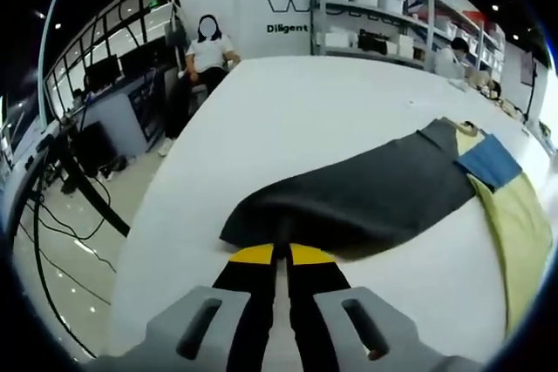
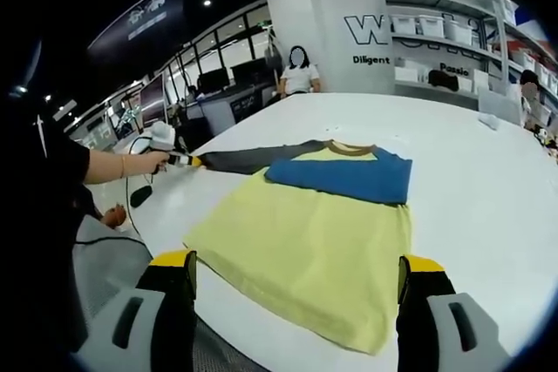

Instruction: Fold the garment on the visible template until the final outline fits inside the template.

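Left tool (image 1: pixel 281 260) pinches the limp grey sleeve (image 1: pixel 366 198) – right tool (image 2: pixel 296 272) gapes over soft yellow cloth.

Yellow garment (image 2: pixel 305 250) with blue chest, grey sleeve outstretched, lies flat.

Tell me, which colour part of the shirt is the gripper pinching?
The dark grey sleeve. The left gripper is shut on its end, while the blue chest band and the yellow body lie untouched on the table.
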